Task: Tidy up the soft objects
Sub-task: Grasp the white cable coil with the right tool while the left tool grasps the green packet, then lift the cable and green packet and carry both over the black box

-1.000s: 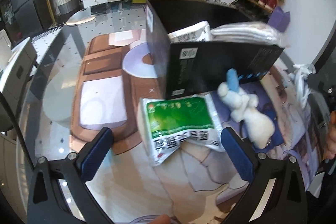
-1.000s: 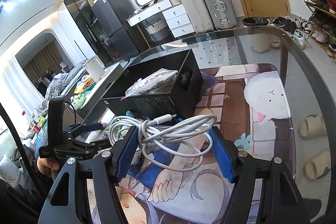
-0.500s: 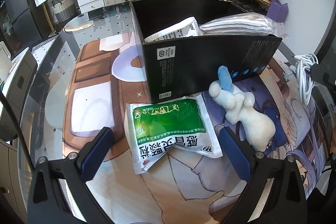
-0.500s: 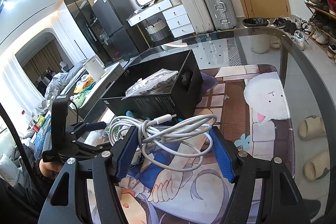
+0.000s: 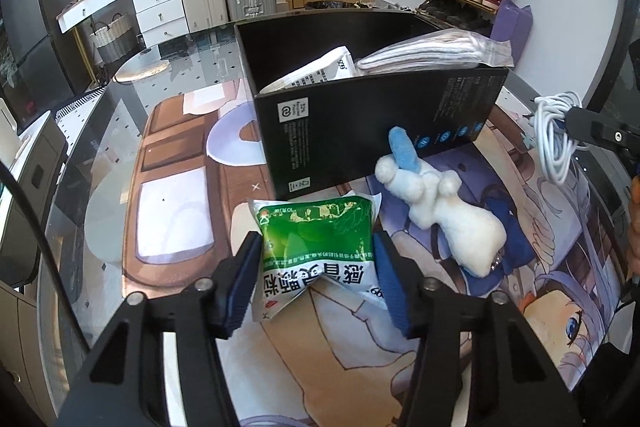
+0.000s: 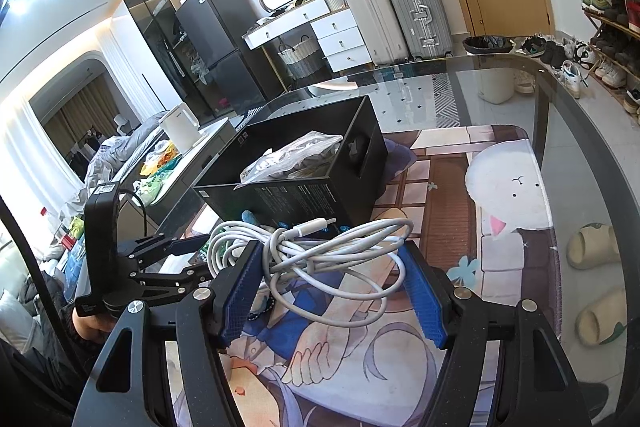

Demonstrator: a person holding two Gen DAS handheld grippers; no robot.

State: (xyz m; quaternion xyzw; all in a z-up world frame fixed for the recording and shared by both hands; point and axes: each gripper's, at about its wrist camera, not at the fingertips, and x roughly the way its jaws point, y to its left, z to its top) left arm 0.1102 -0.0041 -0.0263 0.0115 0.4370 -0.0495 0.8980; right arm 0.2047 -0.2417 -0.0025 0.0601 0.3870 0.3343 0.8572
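Here, the left gripper [image 5: 318, 275] had its two blue pads on both sides of a green and white packet [image 5: 318, 247], closed against it; the packet lay on the printed mat [image 5: 180, 187] near the front edge of the tabletop. Just behind it stood an open black box [image 5: 372, 131], which already held a white packet [image 5: 320, 71] and a folded cloth in a clear bag [image 5: 432, 51]. To the right of the green packet, a white plush toy [image 5: 448, 215] with a blue ear lay on the mat, its head touching the front wall of the box. Further right, the right gripper [image 6: 332, 271] was pinching a coiled white cable [image 6: 320, 247] between its blue pads, above the mat and near the box's corner.
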